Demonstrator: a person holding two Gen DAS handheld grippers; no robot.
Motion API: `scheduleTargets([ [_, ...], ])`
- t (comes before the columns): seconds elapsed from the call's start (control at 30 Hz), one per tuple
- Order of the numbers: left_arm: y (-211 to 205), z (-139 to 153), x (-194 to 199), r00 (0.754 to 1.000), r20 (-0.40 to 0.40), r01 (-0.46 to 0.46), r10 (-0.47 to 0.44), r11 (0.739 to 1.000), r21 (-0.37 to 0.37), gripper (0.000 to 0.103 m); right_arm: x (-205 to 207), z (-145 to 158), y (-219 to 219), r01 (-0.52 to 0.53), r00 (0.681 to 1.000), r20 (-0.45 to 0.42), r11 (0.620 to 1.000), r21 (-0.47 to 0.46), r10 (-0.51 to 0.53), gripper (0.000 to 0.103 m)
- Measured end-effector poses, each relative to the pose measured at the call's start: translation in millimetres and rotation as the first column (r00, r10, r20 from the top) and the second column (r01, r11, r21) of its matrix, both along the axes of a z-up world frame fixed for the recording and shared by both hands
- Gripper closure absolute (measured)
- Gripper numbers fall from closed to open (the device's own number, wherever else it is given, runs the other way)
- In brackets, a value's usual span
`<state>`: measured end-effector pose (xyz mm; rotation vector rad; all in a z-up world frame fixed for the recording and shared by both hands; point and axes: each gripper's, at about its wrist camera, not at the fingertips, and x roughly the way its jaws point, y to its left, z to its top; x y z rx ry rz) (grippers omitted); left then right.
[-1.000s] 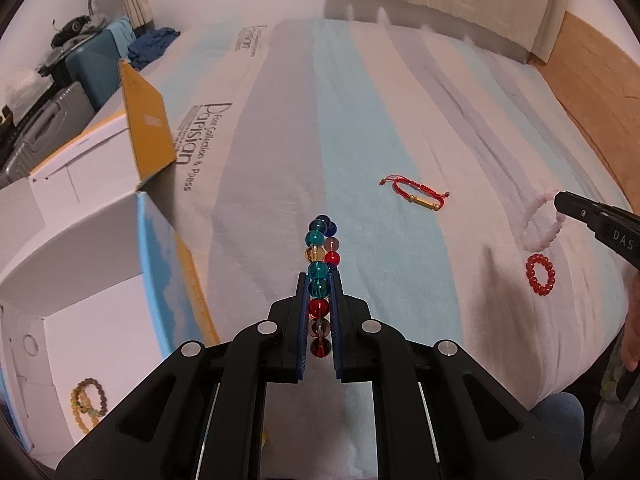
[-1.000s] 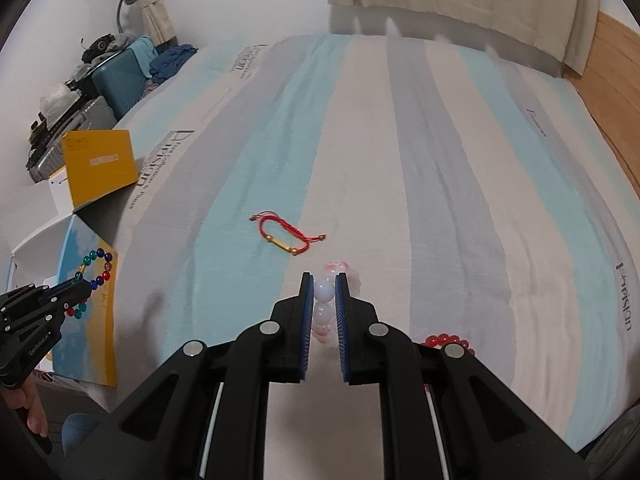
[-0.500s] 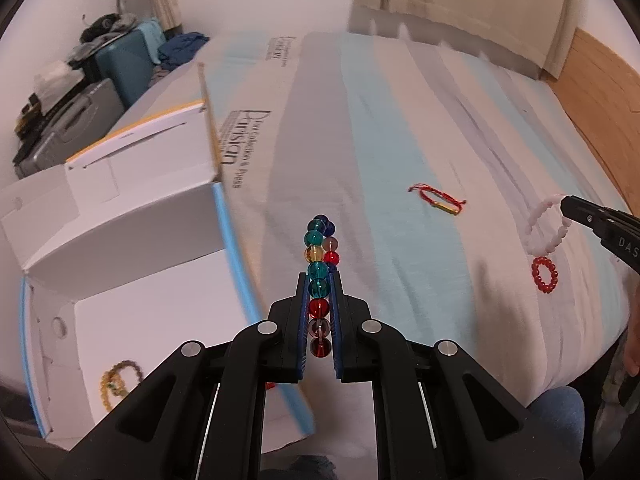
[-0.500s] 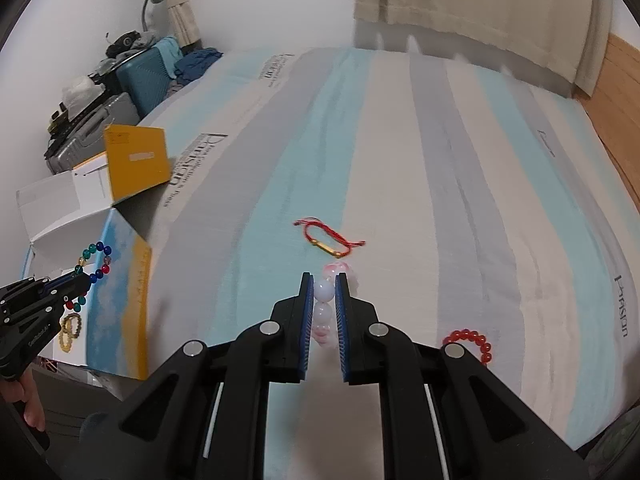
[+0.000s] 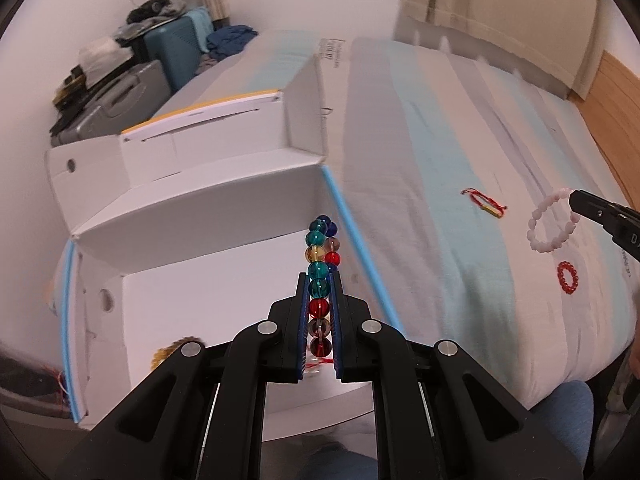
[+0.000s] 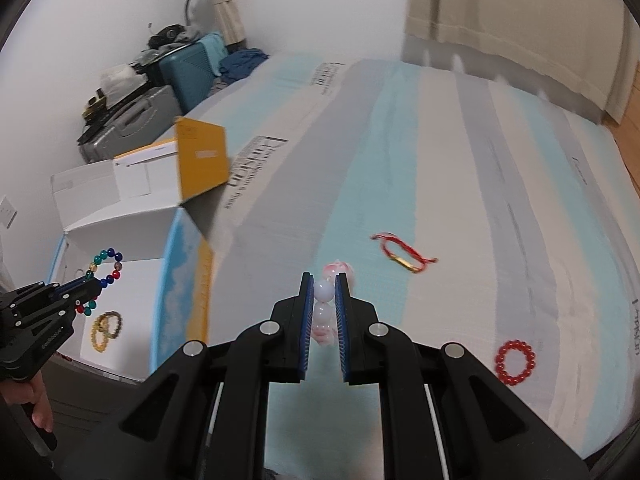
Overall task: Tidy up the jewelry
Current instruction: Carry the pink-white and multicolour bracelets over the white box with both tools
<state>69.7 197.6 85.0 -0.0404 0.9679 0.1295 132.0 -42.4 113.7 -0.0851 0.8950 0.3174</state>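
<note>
Multicoloured bead bracelet (image 5: 321, 280): clamped between the narrow jaws of the left gripper (image 5: 319, 280), its loop sticking out past the fingertips, held in the air over the open white box (image 5: 208, 280).
Pale pink bead bracelet (image 6: 325, 308): pinched in the right gripper (image 6: 324, 284), jaws narrow, above the striped bed (image 6: 440, 160).
Yellow-brown bracelet (image 6: 105, 330): lying on the box floor, below the left gripper.
Red cord bracelet (image 6: 402, 254): on the bed, just beyond the right gripper.
Red bead bracelet (image 6: 515, 361): on the bed near its front edge, right of the right gripper.
Box position: beside the bed's left edge.
</note>
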Motion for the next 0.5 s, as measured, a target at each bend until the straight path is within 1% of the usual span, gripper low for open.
scheduleTargets([
  [0.3,49.5,0.4,-20.0,0.998,-0.006,-0.064,0.064,0.998,0.001,0.095,-14.2,10.6,55.0,-0.071,0.997,0.016,0.997,0.006,0.071,0.093],
  [0.5,80.8,-3.5,-35.3,0.994,-0.017,-0.109,0.109,0.994,0.001,0.095,-28.1,19.2,98.9,-0.141,0.990,0.028,0.990,0.027,0.141,0.093],
])
